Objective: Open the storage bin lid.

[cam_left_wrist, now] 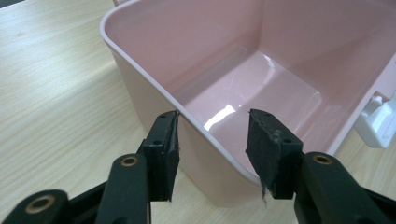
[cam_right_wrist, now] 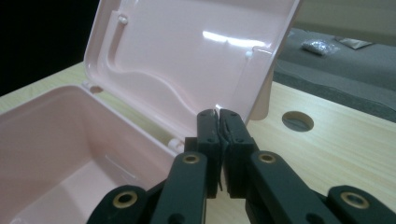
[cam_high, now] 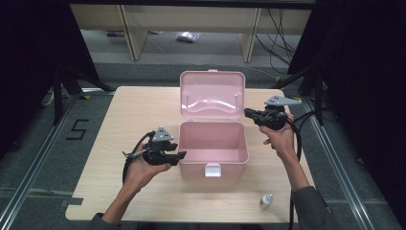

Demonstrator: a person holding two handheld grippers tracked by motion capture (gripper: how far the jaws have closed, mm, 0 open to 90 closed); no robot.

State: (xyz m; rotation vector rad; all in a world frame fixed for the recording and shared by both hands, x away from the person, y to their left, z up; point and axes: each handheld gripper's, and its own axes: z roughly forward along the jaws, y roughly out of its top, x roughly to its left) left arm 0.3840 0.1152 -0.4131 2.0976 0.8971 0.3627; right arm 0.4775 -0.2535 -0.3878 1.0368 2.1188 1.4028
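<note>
A pink plastic box (cam_high: 191,168) stands open in the middle of the wooden table, its lid (cam_high: 212,96) upright behind it and its inside bare. My left gripper (cam_high: 182,154) is at the box's left front corner. In the left gripper view it (cam_left_wrist: 212,116) stands open astride the box wall (cam_left_wrist: 140,70), one jaw outside and one inside, neither pad pressing. My right gripper (cam_high: 246,112) is at the lid's lower right edge. In the right gripper view it (cam_right_wrist: 218,112) is shut, tips against the lid (cam_right_wrist: 187,51); whether they pinch its edge I cannot tell.
A white latch (cam_high: 212,170) hangs on the box front, also seen as a white latch (cam_left_wrist: 378,119) in the left gripper view. A small white bottle (cam_high: 266,201) stands near the table's front right edge. A round hole (cam_right_wrist: 297,121) sits in the tabletop right of the lid.
</note>
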